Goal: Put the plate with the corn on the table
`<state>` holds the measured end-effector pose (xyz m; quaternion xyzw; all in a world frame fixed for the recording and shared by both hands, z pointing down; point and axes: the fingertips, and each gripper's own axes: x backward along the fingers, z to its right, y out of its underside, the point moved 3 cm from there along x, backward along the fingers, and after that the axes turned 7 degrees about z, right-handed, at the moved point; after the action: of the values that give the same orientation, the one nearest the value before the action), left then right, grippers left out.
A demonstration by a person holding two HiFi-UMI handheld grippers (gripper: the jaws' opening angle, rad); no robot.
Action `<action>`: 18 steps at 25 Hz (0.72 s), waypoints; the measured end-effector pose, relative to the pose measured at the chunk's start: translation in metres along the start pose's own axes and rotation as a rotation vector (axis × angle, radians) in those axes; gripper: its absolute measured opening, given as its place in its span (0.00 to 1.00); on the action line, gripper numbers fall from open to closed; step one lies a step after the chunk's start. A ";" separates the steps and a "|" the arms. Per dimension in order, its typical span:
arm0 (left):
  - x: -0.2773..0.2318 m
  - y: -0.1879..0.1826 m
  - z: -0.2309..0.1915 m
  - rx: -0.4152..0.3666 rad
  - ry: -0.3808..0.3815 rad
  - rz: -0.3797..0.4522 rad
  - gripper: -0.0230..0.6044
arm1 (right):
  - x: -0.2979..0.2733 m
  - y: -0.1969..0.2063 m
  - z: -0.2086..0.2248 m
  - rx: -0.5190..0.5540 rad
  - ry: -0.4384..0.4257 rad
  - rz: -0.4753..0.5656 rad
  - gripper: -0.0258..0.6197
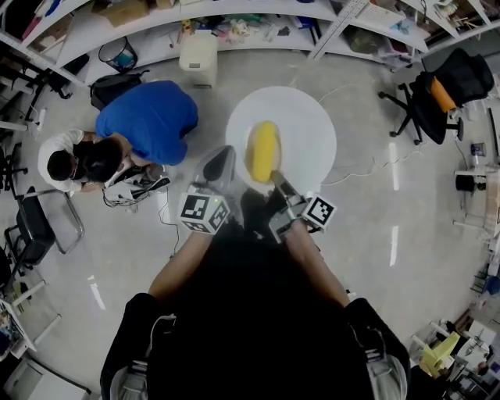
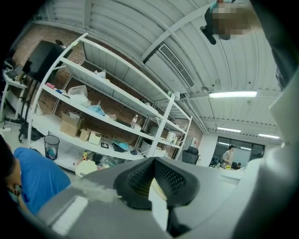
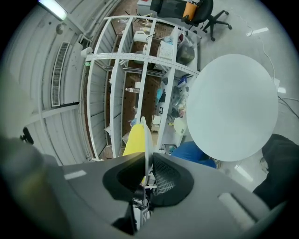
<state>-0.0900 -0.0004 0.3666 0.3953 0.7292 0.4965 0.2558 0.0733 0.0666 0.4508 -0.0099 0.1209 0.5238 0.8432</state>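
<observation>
A yellow corn cob [image 1: 263,150] lies on a white plate [image 1: 251,175] that hangs over the near-left part of a round white table [image 1: 312,125]. My right gripper [image 1: 276,180] is shut on the plate's near rim. In the right gripper view the plate [image 3: 146,135] shows edge-on between the pads, with the corn [image 3: 134,140] on its left and the table [image 3: 233,107] beyond. My left gripper [image 1: 227,167] is at the plate's left edge. In the left gripper view a thin white edge of the plate [image 2: 158,196] sits pinched between the pads.
A person in a blue shirt [image 1: 148,117] crouches on the floor to the left of the table, beside a device with cables [image 1: 134,187]. An office chair [image 1: 437,94] stands at the right. Shelving [image 1: 234,23], a bin [image 1: 117,55] and a white container [image 1: 198,56] line the far wall.
</observation>
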 end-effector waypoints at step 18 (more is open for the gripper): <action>-0.062 0.036 -0.023 -0.004 -0.049 -0.028 0.04 | -0.048 -0.044 0.032 0.064 -0.010 -0.050 0.11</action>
<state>-0.0612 -0.0568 0.4072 0.3966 0.7273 0.4843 0.2813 0.0982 0.0096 0.4872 0.0165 0.1330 0.4985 0.8565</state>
